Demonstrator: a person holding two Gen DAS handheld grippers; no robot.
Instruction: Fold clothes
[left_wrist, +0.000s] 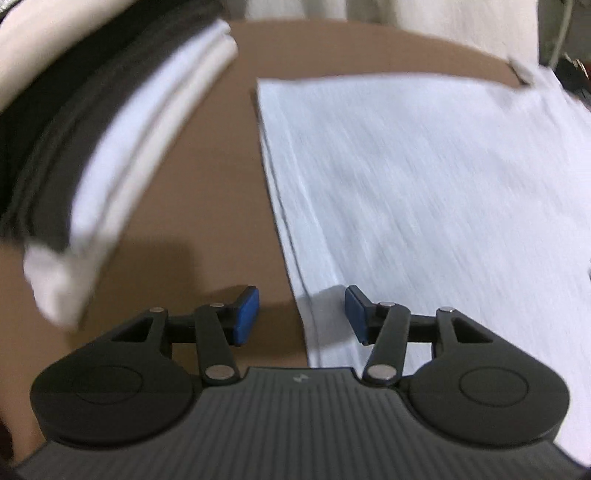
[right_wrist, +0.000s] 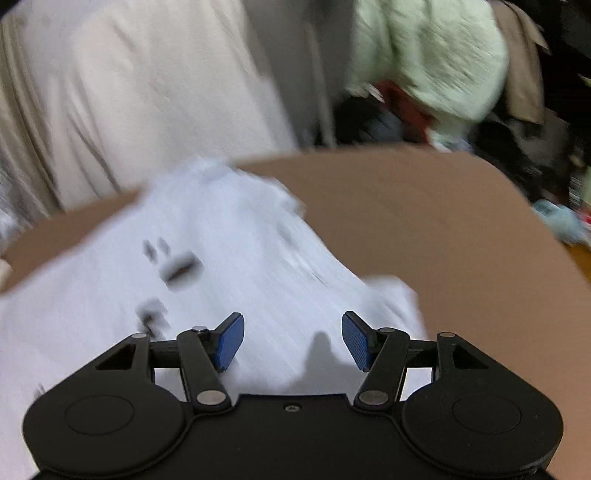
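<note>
Left gripper (left_wrist: 302, 315): nearest the lens in the left wrist view; blue pads apart, nothing between them; poised over the left edge of the garment, one pad above bare table, the other above cloth, likely so as to straddle that edge for a pinch.

Right gripper (right_wrist: 293, 341): nearest in the right wrist view; pads spread wide, empty, hanging over white cloth without pressing it; a shadow of one finger thrown on the fabric just ahead.

White garment (left_wrist: 424, 192): spread flat on the table, left side showing doubled layers along a straight seam-like line, probably a fold already laid in; seen again under the right gripper (right_wrist: 221, 266), with dark printed marks, blurred past reading, and a rumpled far end.

Brown table (left_wrist: 207, 166): bare strip left between garment and stack, likely kept as working room.

Folded stack (left_wrist: 122, 147): white pieces over dark ones, beside the garment but apart from it, at the left; seemingly the place for finished items.

Task stage: judged mid-fold, both tools free and set for a fresh grasp.

Backdrop: pale drape (right_wrist: 140, 92) beyond the table edge; heap of unsorted clothing (right_wrist: 436, 62), pale green on top, farther right, blurred.
</note>
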